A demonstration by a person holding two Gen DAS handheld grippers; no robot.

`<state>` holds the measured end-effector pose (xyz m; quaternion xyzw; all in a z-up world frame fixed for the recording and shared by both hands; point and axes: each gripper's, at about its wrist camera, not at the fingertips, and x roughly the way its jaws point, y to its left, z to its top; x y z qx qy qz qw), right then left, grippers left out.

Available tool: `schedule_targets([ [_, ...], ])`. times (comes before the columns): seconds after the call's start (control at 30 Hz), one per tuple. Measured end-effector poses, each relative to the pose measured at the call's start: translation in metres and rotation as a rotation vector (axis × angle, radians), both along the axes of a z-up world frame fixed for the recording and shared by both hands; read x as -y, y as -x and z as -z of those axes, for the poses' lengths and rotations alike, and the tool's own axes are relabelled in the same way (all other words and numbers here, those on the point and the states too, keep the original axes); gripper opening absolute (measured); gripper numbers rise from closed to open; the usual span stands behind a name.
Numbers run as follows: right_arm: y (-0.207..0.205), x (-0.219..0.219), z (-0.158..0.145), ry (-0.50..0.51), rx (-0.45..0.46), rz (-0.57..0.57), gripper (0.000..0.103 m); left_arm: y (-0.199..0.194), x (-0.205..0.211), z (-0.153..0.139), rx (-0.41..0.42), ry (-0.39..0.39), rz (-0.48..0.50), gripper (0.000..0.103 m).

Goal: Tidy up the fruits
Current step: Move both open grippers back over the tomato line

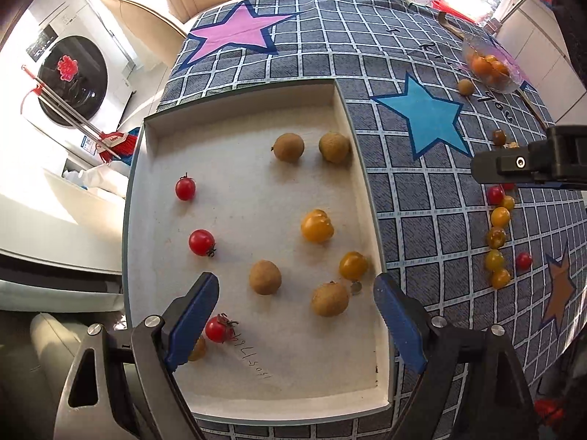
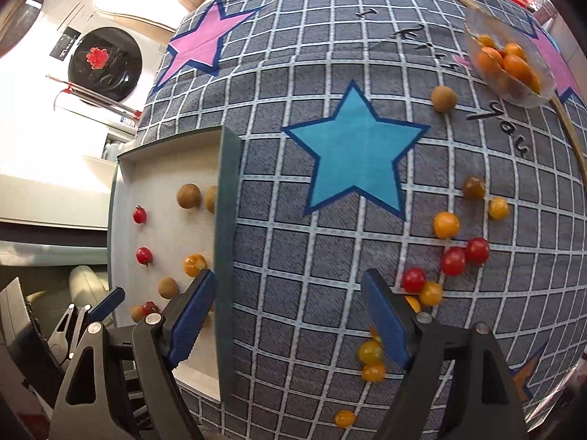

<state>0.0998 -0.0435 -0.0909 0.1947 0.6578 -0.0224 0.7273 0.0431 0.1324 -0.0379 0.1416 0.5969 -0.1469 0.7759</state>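
The job looks partly done. The tray (image 1: 146, 220) sits at the table's left edge and already holds a mixed lot: three red tomatoes (image 1: 201, 242), four brown longans (image 1: 265, 277), and a few yellow tomatoes (image 1: 317, 226), all scattered with no grouping by kind. A clear bowl (image 2: 513, 91) near the far right corner holds several orange fruits.

Plenty is left out on the tablecloth (image 2: 330, 256). Toward the right edge lies a loose cluster of fruits (image 2: 446, 225), red and yellow, with a few more yellow ones nearer the front edge, and one longan (image 2: 444, 99) beside the bowl.

The left tool (image 1: 297, 315) hangs over the tray's near end with its jaws wide and nothing between them. The right tool (image 2: 290, 315) hovers over bare cloth between tray and cluster, also spread wide and empty. I judge roughly half the fruit is gathered; the cluster by the right edge is the main remaining work.
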Motion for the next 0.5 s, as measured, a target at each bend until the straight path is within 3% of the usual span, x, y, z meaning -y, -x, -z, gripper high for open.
schedule_targets([
  [0.27,0.076,0.091,0.021,0.071,-0.111,0.206,0.084,0.009,0.061,-0.003,-0.032,0.031,0.113,0.087],
  [0.5,0.111,0.116,0.031,0.085,-0.153,0.231,0.084,0.032,0.109,0.017,-0.122,0.042,0.211,0.087],
])
